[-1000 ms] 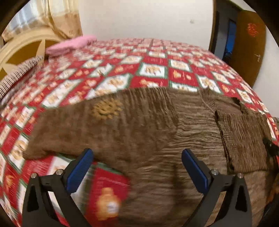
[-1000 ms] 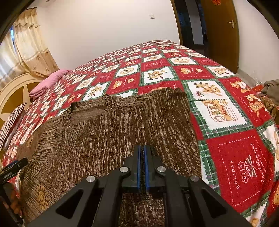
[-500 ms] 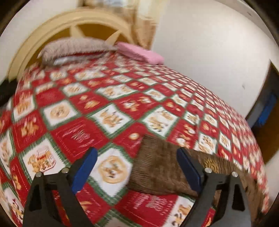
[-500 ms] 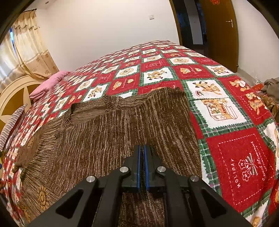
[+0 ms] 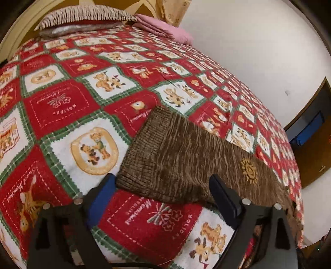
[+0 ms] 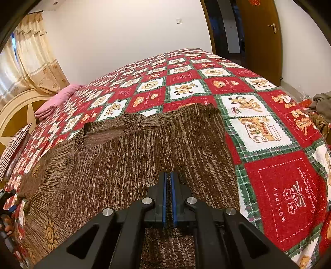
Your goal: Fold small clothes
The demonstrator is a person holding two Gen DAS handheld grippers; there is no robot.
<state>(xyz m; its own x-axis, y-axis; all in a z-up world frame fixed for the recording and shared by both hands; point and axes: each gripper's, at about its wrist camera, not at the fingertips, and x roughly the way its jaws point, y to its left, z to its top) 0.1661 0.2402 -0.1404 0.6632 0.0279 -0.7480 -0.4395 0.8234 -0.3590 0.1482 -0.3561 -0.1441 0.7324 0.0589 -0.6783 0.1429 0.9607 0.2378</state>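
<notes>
A small brown knit sweater with yellow sun motifs lies spread on the red and white patchwork bedspread. In the left wrist view its sleeve stretches from the cuff at centre toward the right. My left gripper is open, its jaws either side of the sleeve's cuff end, just above the bed. My right gripper is shut with nothing visibly between its pads, over the sweater's near right part. The left gripper also shows at the far left edge of the right wrist view.
A pink folded blanket and a striped pillow lie by the cream headboard. A brown door stands at the far right. Other clothes lie off the bed's right edge.
My left gripper swung left from over the sweater's body to the sleeve cuff and came lower and closer. The right gripper stayed shut in place.
</notes>
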